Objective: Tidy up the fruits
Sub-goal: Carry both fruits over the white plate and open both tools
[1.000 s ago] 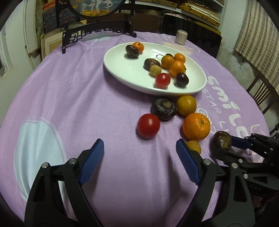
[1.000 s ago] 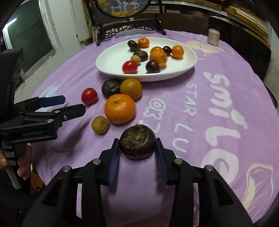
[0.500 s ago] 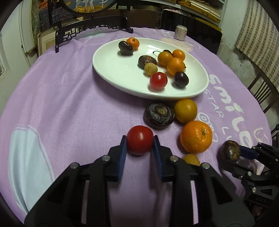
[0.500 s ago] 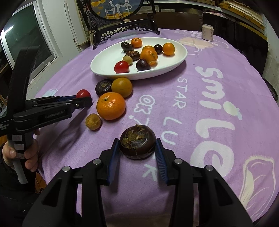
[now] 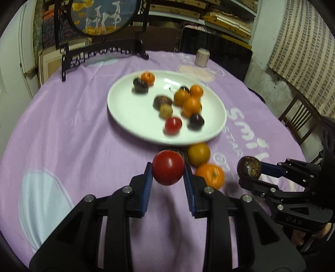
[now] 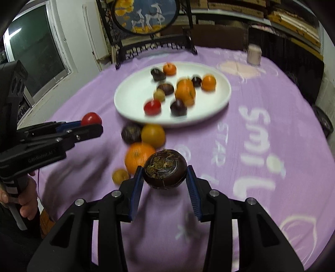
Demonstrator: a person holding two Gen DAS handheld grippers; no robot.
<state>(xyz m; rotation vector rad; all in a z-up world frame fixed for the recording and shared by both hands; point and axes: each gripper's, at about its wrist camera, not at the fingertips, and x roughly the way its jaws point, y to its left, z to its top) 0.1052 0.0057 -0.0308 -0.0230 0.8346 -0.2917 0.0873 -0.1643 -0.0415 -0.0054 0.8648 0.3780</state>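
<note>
My left gripper is shut on a red tomato, held above the purple cloth. My right gripper is shut on a dark brown round fruit, also lifted off the table. Each gripper shows in the other's view: the right gripper at the right edge, the left gripper at the left. A white oval plate beyond them holds several small oranges, dark fruits and a red tomato. On the cloth before the plate lie an orange, a yellow-orange fruit, a dark fruit and a small yellow fruit.
A dark carved stand with a round painted panel stands at the table's far edge. A small pale cup sits behind the plate. A wooden chair is off to the right. A hand grips the left gripper's handle.
The left gripper moved in and shut on the red tomato, then lifted it. The right gripper rose with the dark fruit still in it. Both views now look from higher up.
</note>
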